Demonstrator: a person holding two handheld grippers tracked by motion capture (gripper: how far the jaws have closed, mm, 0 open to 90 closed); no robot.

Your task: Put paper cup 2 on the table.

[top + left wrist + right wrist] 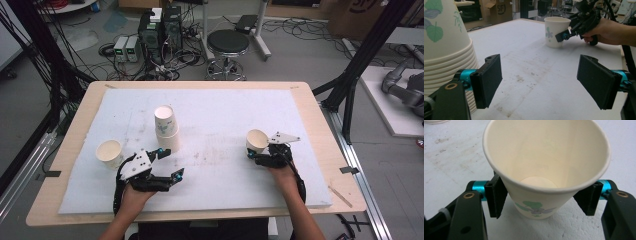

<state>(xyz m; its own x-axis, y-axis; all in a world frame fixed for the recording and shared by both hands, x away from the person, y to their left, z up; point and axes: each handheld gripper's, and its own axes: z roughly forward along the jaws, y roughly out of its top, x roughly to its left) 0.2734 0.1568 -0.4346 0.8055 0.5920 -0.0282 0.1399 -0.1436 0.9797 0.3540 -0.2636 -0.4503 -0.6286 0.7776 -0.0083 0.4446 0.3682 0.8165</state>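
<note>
Right gripper is at the right side of the white foam sheet, jaws either side of an upright paper cup. In the right gripper view the cup sits between the two pads; left pad touches the cup wall low down, right pad looks just off it or barely touching, hard to call. So jaws set around the cup, firm grasp not confirmed. Cup base is on the foam, cup empty, green and purple flower print on its side.

Left gripper is front-left on the foam, jaws spread wide, holding nothing. In the left gripper view its pads are well apart with bare foam between them. The stack of nested cups is just beside the left-hand jaw, not between the jaws.

That cup stack stands upright left of centre on the foam. A third single cup stands near the left edge, just left of the left gripper.

From the left gripper view the right gripper is across the sheet at the far cup, hand on its handle.

Foam has brown stains around the middle. Table is light wood; black stool and computer boxes on the floor behind
</note>
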